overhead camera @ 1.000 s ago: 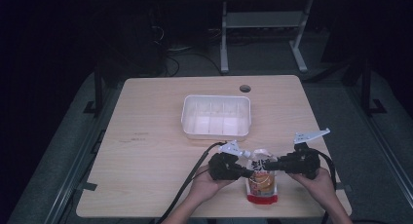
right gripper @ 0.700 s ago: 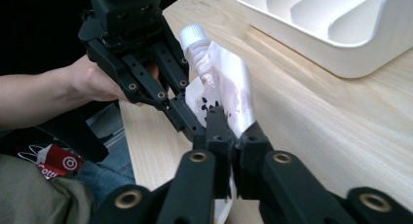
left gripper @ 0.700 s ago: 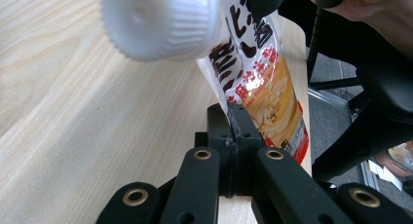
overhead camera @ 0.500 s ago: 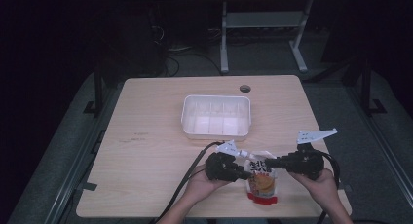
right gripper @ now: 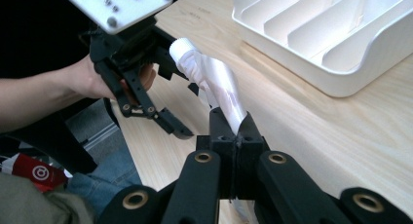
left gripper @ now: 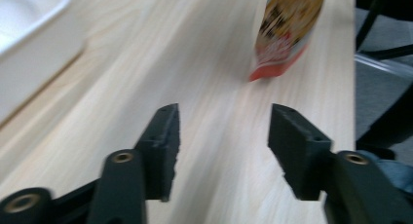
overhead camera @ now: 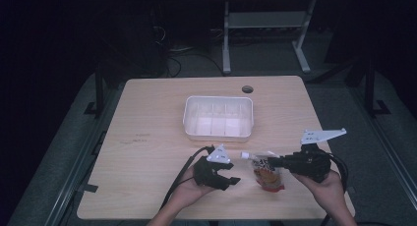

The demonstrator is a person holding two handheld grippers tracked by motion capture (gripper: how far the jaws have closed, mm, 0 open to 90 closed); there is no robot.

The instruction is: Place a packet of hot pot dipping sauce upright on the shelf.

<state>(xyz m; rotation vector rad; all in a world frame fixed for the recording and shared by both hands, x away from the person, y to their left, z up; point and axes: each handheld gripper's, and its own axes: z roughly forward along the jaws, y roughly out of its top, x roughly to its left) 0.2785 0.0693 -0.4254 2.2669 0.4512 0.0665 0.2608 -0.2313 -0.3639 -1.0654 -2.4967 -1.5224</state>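
My right gripper (overhead camera: pixel 273 161) is clamped tight on the top edge of the spouted pouch (overhead camera: pixel 266 173), so it hangs off the jaws near the table's (overhead camera: pixel 147 118) near-right edge, bottom just above or brushing the wood; can't tell which. My left gripper (overhead camera: pixel 231 175) has just been opening: jaws apart w/ nothing between them, sitting just left of the pouch. So the pickup is done and the pouch is in one grip only. Left to do, I'd guess: carry it to the white tray (overhead camera: pixel 219 133) further back & drop it in. The tray looks empty, dividers bare.
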